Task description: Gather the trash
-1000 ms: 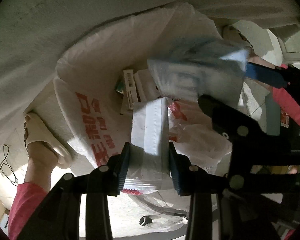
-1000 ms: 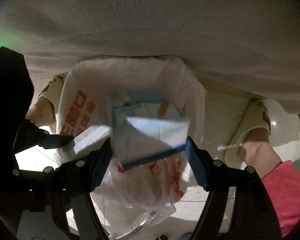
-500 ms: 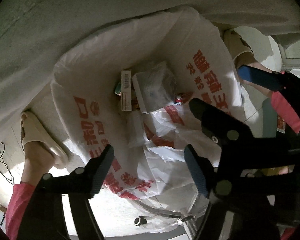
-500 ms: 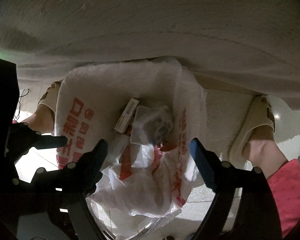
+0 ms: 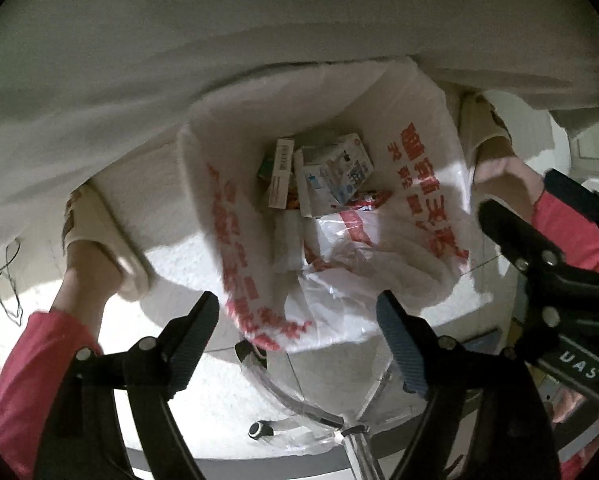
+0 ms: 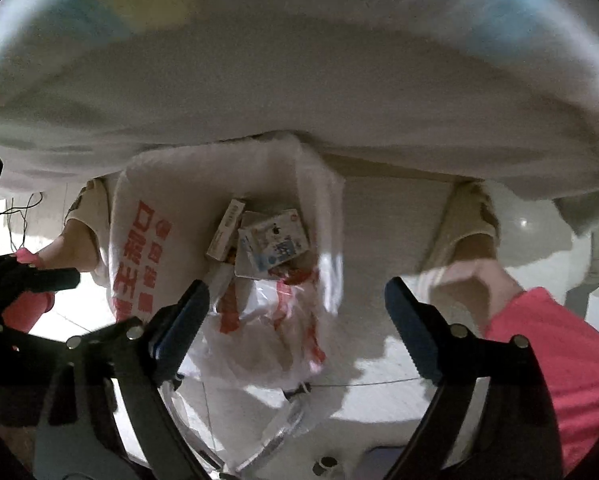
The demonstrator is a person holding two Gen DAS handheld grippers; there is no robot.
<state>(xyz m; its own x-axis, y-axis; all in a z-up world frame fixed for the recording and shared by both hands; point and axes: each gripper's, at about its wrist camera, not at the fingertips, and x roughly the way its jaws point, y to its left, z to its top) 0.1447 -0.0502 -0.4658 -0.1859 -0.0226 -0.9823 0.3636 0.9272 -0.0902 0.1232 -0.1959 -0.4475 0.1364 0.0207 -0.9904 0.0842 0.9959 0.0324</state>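
White plastic bag holds two boxes under two spread, just-opened, empty claws

White red-lettered plastic bag, mouth open, cartons at its bottom.

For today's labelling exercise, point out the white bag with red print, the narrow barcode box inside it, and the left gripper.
white bag [image 5: 235, 184], left wrist view: on its inner left wall.
narrow barcode box [image 5: 282, 172], left wrist view: on its long printed face.
left gripper [image 5: 299, 330], left wrist view: midway between its open fingertips.
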